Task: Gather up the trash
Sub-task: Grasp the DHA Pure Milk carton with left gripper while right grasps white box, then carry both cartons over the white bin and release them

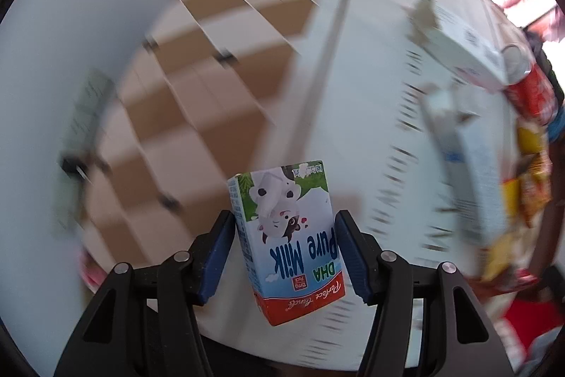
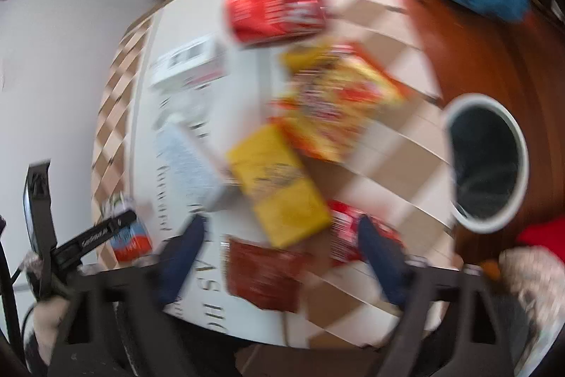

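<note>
While the left gripper is clamping a small milk carton between its two blue pads, the carton is hanging upside down in the air above the white table, clear of its surface. Both views are smearing with motion, so fine detail is hard to read. The right gripper is spreading its fingers wide with nothing between them, hovering over the litter that is lying on the table.

Taking the trash bin as the landmark: it is standing on the floor off the right edge of the table, its round white rim facing up and its dark inside showing. Nearest the bin is lying a red wrapper, just under the right finger. Farther from the bin are lying a yellow box, a yellow and red snack bag and a dark red packet; farthest is a red can, beside a white box.

Judging by this, the carrying step is under way: one piece is lifted and needs bringing over the bin's mouth before the pads let go. The free gripper seems to be lining up on the yellow box or the dark red packet, which will call for lowering and closing squarely across it.
</note>
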